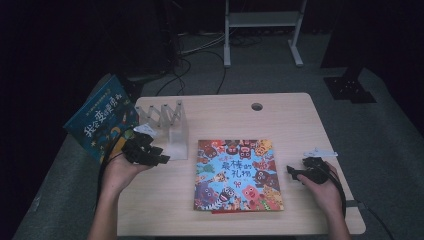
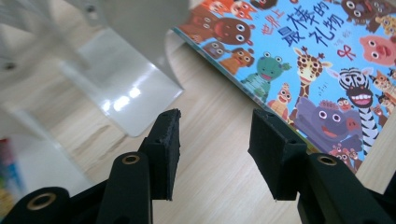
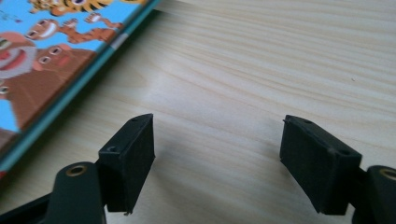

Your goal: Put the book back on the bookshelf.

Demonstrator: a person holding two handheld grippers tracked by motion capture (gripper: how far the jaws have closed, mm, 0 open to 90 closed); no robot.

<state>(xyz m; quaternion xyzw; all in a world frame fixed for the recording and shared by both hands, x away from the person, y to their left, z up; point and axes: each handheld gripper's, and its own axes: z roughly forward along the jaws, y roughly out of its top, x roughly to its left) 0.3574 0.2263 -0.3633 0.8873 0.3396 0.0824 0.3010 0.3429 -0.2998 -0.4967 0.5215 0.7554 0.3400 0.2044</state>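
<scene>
On the wooden table, two black claws are held, one at each side of a picture book.

The left gripper is held in the left hand, just in front of a clear plastic book stand. Its two jaws are parted, and nothing is caught between them. In the left gripper view, bare wood is seen in the gap between the black pads. The near corner of the stand's clear base is seen just beyond the jaws, and the edge of the picture book is seen a little past the other jaw. The book is near the claw but is not touched by it.

The right gripper is held in the right hand, just beside the other long edge of the book. Its jaws are parted too, and nothing is held. In the right gripper view, only wood is seen between the pads, and the book's edge is seen off to one side, apart from them.

The picture book is laid flat, cover up, in the middle of the table, between the two claws.

A second book, a blue one, is seen tilted past the left edge of the table, behind the stand.
</scene>
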